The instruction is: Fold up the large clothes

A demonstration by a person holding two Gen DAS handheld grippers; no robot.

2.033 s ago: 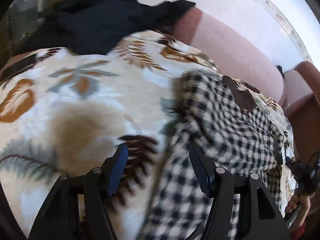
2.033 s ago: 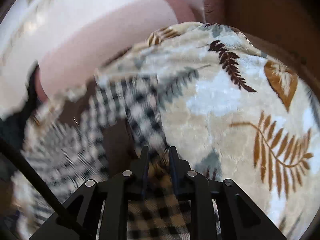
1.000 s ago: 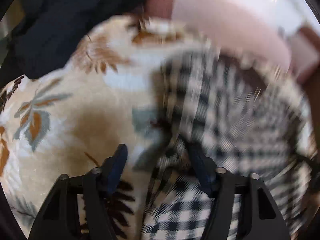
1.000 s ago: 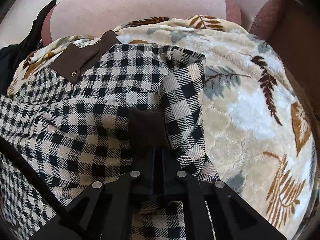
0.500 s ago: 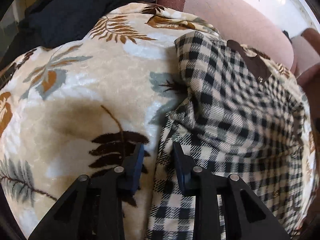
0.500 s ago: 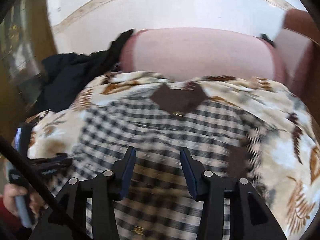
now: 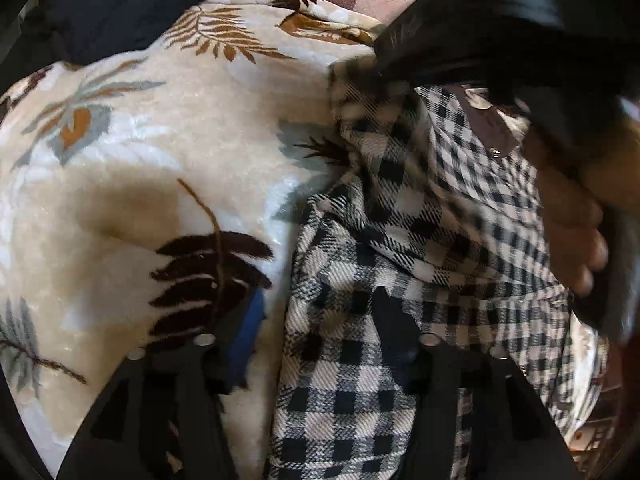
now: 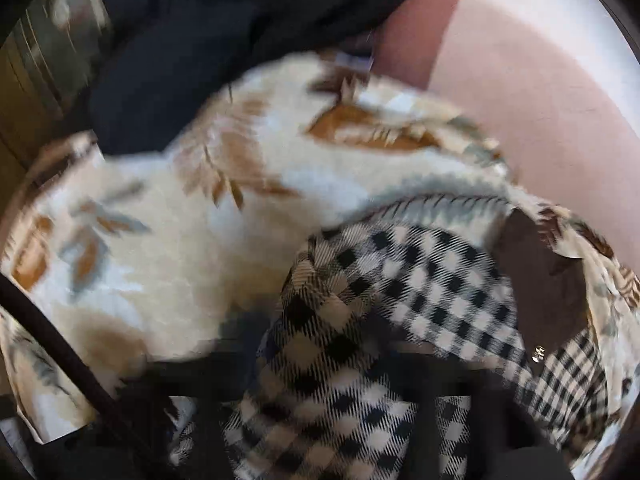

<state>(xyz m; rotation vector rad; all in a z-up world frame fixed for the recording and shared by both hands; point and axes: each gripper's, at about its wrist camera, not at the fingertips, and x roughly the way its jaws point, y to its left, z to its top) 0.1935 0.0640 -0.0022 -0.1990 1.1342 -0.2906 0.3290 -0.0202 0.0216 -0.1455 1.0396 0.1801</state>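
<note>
A black-and-white checked garment (image 7: 420, 240) with a brown collar (image 7: 486, 128) lies on a cream leaf-print blanket (image 7: 132, 168). My left gripper (image 7: 320, 320) is open, its fingers (image 7: 246, 332) either side of the garment's left edge, low over it. The right gripper's body (image 7: 480, 24) and the hand holding it reach in from the upper right, at the garment's upper edge. In the blurred right wrist view the checked garment (image 8: 400, 288) bunches between the right gripper's jaws (image 8: 320, 364); the fingers are smeared, and the collar (image 8: 540, 280) lies to the right.
A dark navy garment (image 8: 208, 52) lies heaped at the blanket's far left, also in the left wrist view (image 7: 132, 4). The pink sofa back (image 8: 532, 84) rises behind the blanket. A black cable (image 8: 60, 344) crosses the lower left of the right wrist view.
My left gripper has opened wider over the garment's left edge. My right gripper has swung across to the garment's upper left part and now shows in the left wrist view.
</note>
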